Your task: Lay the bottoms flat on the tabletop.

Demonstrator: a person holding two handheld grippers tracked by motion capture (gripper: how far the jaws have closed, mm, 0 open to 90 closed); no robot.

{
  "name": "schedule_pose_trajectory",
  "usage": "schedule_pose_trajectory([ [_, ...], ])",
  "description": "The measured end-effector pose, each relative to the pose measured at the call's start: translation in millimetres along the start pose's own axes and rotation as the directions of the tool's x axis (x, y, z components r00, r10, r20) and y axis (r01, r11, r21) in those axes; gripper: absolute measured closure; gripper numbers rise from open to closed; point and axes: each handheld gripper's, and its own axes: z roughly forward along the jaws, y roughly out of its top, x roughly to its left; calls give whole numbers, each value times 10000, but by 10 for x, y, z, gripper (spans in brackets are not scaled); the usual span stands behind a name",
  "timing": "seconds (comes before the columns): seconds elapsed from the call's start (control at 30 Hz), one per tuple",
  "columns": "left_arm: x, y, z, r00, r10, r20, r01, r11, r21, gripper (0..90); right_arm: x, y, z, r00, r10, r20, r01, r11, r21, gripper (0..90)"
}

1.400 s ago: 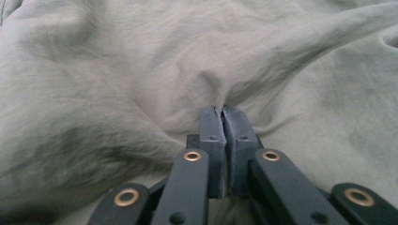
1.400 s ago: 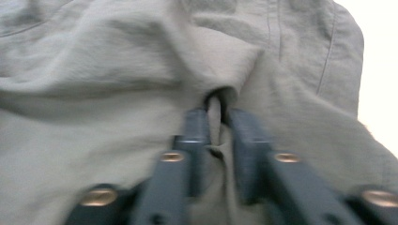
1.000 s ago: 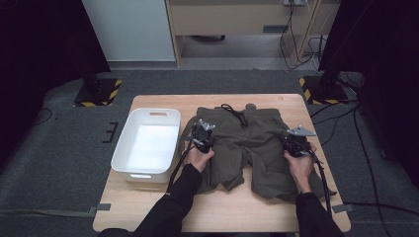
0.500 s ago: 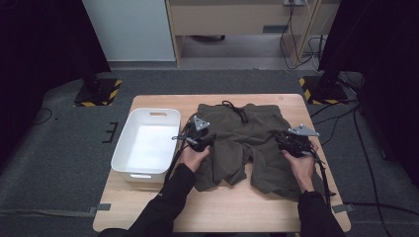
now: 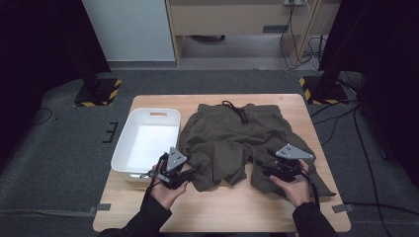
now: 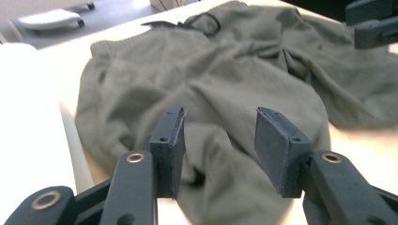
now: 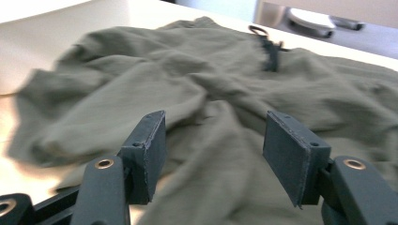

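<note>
Left gripper (image 5: pixel 190 172): jaws parted, having just been opening – nothing pinched between the pads; hovering at the near edge of the shorts, hem of one leg just ahead and below in the left gripper view.

Right gripper (image 5: pixel 262 170): likewise let go, jaws spread and having just been opening; cloth lying under and beyond the pads (image 7: pixel 152 150), not clamped.

Shorts (image 5: pixel 232 138): olive green, spread flat and rumpled on the table (image 5: pixel 232 212), directly in front of both grippers; waistband at the far side from them, legs toward them.

Drawstring (image 5: pixel 239 111): dark, looped at the waistband, well beyond either gripper (seen as a thin black cord at the far end in both gripper views).

Bin (image 5: pixel 129 147): white, just to the outer side of the left gripper, its near corner close by the left hand (image 5: pixel 165 192).

Right hand (image 5: pixel 291 190): behind its gripper, over the leg hem nearest the table's right edge.
</note>
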Motion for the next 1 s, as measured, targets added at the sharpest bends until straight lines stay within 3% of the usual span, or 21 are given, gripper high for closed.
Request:
schedule_pose_trajectory([
  [0.17, 9, -188, 39, 9998, 29, -172, -21, 9990, 444, 529, 173, -78, 0, 9987, -34, -510, 41, 9999, 125, 387],
  [0.27, 20, -236, 76, 9989, 268, -373, -243, 9977, 635, 531, 242, -127, 24, 9975, -14, -711, 33, 9996, 269, 378],
  [0.43, 68, -328, 160, 9991, 333, -278, -305, 9949, 967, 529, 358, -201, 111, 9946, -122, -1033, 183, 9982, 578, 344],
  [0.63, 9, -377, 260, 9980, 623, -54, -612, 9906, 1227, 511, 454, -267, 229, 9895, -343, -1403, 477, 9945, 934, 325],
  [0.83, 5, -404, 377, 9961, 870, -138, -840, 9854, 1483, 490, 485, -384, 377, 9877, -605, -1442, 834, 9838, 1584, 274],
  [1.0, 21, -415, 423, 9968, 798, -82, -772, 9820, 1725, 514, 501, -430, 481, 9848, -881, -1495, 1176, 9724, 2017, 267],
])
